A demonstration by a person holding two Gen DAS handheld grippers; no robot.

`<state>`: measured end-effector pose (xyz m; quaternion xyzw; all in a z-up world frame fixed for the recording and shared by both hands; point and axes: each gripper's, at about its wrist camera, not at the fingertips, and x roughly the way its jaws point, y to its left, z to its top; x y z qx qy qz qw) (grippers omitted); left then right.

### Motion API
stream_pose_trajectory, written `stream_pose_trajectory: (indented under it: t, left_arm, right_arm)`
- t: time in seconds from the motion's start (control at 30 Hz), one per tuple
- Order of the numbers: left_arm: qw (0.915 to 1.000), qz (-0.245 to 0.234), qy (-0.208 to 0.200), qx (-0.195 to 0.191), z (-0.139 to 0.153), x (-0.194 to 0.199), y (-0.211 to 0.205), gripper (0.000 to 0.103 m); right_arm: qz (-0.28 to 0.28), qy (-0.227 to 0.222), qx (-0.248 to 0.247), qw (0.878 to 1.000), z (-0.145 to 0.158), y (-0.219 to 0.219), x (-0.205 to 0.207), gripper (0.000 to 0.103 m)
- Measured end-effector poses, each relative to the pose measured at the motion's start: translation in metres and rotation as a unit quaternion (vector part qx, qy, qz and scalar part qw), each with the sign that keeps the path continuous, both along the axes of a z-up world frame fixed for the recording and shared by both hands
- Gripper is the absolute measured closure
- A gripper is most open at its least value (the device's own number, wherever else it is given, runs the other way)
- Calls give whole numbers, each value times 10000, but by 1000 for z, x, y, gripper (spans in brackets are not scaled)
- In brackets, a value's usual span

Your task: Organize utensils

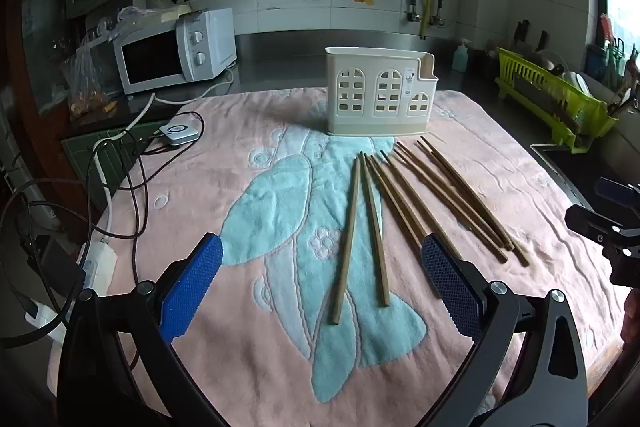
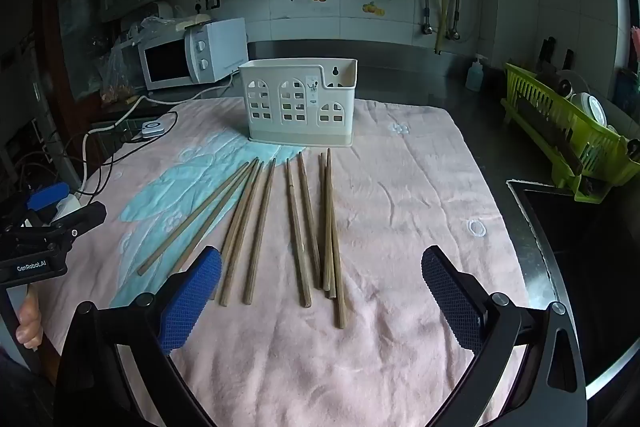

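Here the bench (image 1: 532,131) carries a pink towel (image 1: 192,195) with a pale blue pattern, spread over most of its top. On the towel's far side stands a cream holder (image 1: 378,95) with window-shaped cut-outs, upright and with nothing showing above its rim. Between the holder and the claws lie the chopsticks (image 2: 296,227), loose wooden sticks fanned out on the towel with their thin ends toward the holder; some overlap at the near ends, and none touches the holder.

The left claw (image 1: 322,259) hangs over the near edge of the towel, tilted downward, its blue pads spread wide with nothing between them; in its view two of the sticks lie on the towel below the gap, apart from the pads. The right claw (image 2: 321,269) hangs likewise, tilted downward and spread wide, holding nothing, with the near ends of several sticks lying under its gap.

Behind the towel to the left sit a white microwave (image 1: 176,51) and trailing cables (image 1: 120,163). To the right stands a green rack (image 2: 572,143) with dishes.
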<state>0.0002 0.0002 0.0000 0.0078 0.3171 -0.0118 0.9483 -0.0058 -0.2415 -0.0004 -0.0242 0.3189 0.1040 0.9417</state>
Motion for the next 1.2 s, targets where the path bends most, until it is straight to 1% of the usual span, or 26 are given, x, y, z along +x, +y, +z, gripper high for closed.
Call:
stream_pose_trajectory:
  t: [0.2, 0.23, 0.3, 0.43, 0.47, 0.53, 0.57, 0.83, 1.2]
  left_arm:
    - [9998, -78, -95, 130, 3, -2, -9, 5]
    - [9999, -41, -106, 20, 0, -5, -4, 5]
    - [9999, -42, -93, -24, 0, -5, -2, 5]
    - [9999, -55, -114, -5, 1, -8, -4, 5]
    - [9999, -60, -120, -4, 2, -9, -5, 5]
    - [9999, -69, -142, -3, 4, -12, -7, 5]
    - [9999, -60, -118, -65, 6, -4, -1, 5]
    - [9998, -36, -165, -115, 9, -6, 0, 5]
    - [9997, -25, -213, -91, 11, -9, 1, 5]
  right_arm:
    - [-5, -39, -8, 10000, 1, 1, -1, 6]
    - [-3, -37, -12, 10000, 1, 1, -1, 6]
    - [-8, -44, -19, 10000, 1, 1, -2, 6]
    - [-17, -56, 11, 10000, -4, -1, -2, 6]
    - [-8, -61, 2, 10000, 2, 1, -3, 6]
    - [-6, -63, -5, 10000, 2, 2, -4, 6]
    - [-6, -66, -5, 10000, 2, 2, -4, 6]
    - [1, -104, 26, 9999, 6, 2, -2, 6]
    - [11, -159, 31, 9999, 7, 1, -8, 6]
